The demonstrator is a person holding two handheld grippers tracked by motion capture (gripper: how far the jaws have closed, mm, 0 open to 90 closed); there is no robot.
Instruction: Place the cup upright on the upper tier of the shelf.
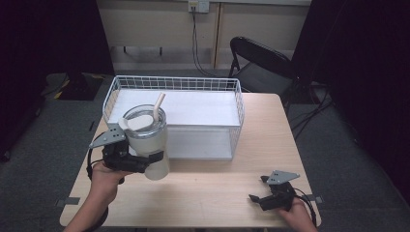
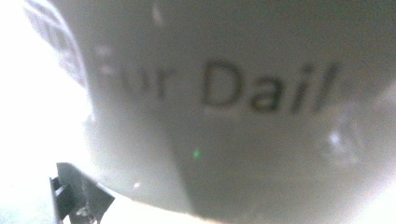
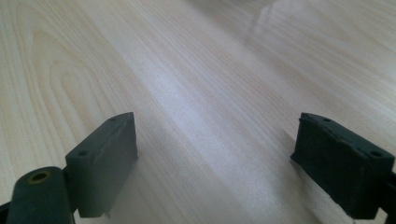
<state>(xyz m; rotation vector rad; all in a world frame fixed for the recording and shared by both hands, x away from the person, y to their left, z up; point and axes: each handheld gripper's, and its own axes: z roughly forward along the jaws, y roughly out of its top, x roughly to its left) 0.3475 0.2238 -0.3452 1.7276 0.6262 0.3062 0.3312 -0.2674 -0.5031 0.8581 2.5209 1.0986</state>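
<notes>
A: High view: left gripper [image 1: 145, 162] clamps the tumbler [image 1: 147, 142], lifted before the basket [image 1: 232, 96]; right gripper [image 1: 263, 195] rests wide.

B: Left gripper view: tumbler [image 2: 243, 107] close, blurred. Right gripper view: table [image 3: 196, 70]. A slanted hold could spill it.

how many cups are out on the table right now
1. A white tumbler with a lid and straw, held above the table's left side by the left gripper, in front of the wire basket.
</notes>
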